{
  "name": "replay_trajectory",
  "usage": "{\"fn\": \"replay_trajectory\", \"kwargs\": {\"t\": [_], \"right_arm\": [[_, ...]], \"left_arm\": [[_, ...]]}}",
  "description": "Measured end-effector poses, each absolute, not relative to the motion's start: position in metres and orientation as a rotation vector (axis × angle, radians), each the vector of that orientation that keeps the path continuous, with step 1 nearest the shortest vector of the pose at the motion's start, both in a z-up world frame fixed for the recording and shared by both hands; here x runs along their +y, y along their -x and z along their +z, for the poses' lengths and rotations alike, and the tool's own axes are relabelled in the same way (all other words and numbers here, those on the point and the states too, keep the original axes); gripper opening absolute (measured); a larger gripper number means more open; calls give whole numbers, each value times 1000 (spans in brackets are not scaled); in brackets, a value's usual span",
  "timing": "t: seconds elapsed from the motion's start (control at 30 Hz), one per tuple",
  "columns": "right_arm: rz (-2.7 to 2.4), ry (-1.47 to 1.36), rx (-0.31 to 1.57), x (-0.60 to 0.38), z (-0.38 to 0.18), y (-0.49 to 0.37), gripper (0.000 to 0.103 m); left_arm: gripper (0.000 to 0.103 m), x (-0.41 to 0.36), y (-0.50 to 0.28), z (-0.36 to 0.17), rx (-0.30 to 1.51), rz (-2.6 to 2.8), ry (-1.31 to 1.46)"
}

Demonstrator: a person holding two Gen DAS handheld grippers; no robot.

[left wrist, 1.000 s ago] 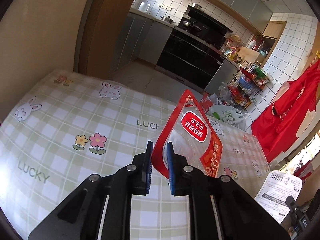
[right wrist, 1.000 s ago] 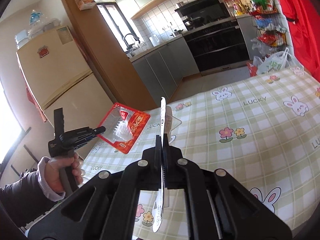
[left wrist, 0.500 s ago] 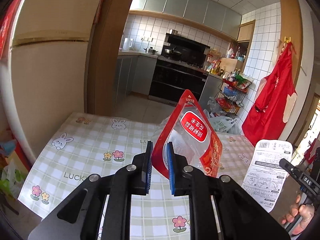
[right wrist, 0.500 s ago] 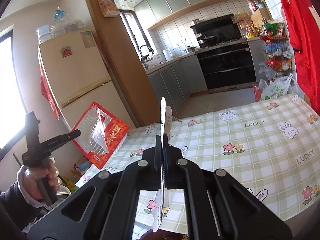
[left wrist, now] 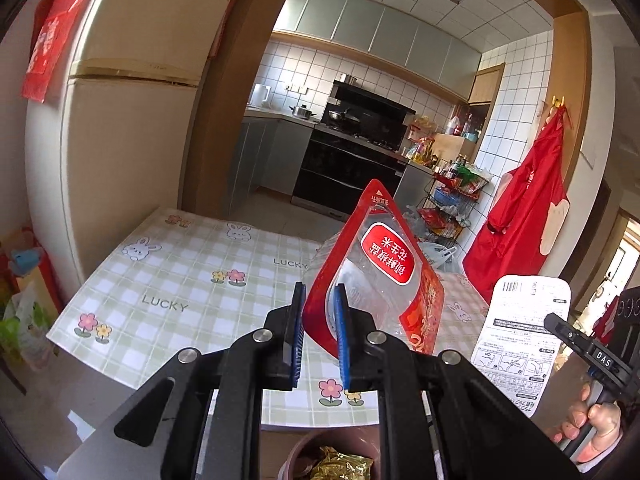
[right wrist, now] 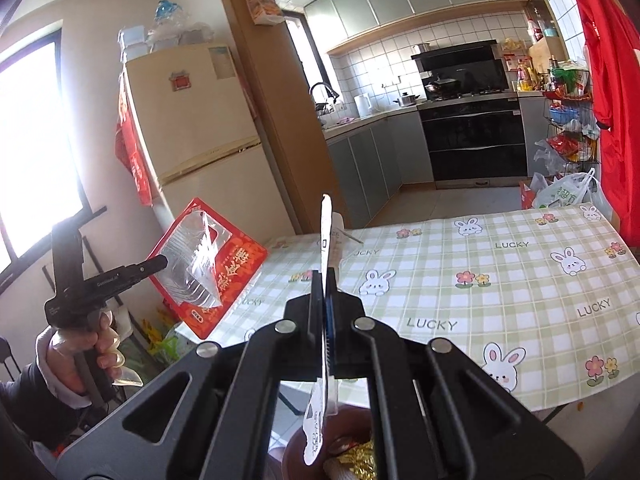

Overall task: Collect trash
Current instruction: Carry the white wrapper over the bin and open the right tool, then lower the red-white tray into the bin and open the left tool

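Left wrist view shows the left hand-held gripper (left wrist: 318, 334) clenched on a red-and-clear plastic package (left wrist: 374, 276), held up in the air over the near edge of the checked worktop (left wrist: 172, 280). Directly below sits a brown bin (left wrist: 320, 450) holding crumpled gold foil (left wrist: 340, 466). In the right wrist view, the right hand-held gripper (right wrist: 324, 312) is closed tight on a thin white card (right wrist: 325, 240), edge-on above the same bin (right wrist: 296, 456), with gold foil (right wrist: 360, 460) inside.
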State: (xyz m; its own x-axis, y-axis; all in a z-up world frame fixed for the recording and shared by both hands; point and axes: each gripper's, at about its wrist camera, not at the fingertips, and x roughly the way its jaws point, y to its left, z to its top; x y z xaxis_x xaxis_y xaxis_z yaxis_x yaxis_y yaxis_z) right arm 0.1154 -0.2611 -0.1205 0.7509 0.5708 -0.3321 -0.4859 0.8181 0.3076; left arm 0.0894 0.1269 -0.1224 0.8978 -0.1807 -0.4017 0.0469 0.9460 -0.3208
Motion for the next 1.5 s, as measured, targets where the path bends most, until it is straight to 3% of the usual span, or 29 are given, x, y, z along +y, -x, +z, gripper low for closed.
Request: {"fn": "replay_trajectory", "kwargs": {"t": [0.53, 0.6, 0.73, 0.8, 0.87, 0.93, 1.5], "right_arm": [[680, -72, 513, -224, -128, -95, 6], [691, -73, 539, -220, -131, -100, 10], [684, -61, 572, -210, -138, -105, 52], [671, -63, 571, -210, -138, -106, 61], [640, -70, 558, -211, -135, -107, 87], [585, -82, 515, -216, -129, -105, 98], [364, -185, 388, -276, -101, -99, 98]], "left_arm": [[14, 139, -70, -128, 430, -133, 345], [14, 141, -72, -131, 437, -135, 351], [14, 141, -77, -135, 449, -141, 354], [14, 141, -79, -137, 455, -146, 353], [14, 140, -80, -138, 462, -155, 355], [14, 138, -81, -139, 468, -165, 353], [14, 59, -73, -157, 545, -348, 180]]}}
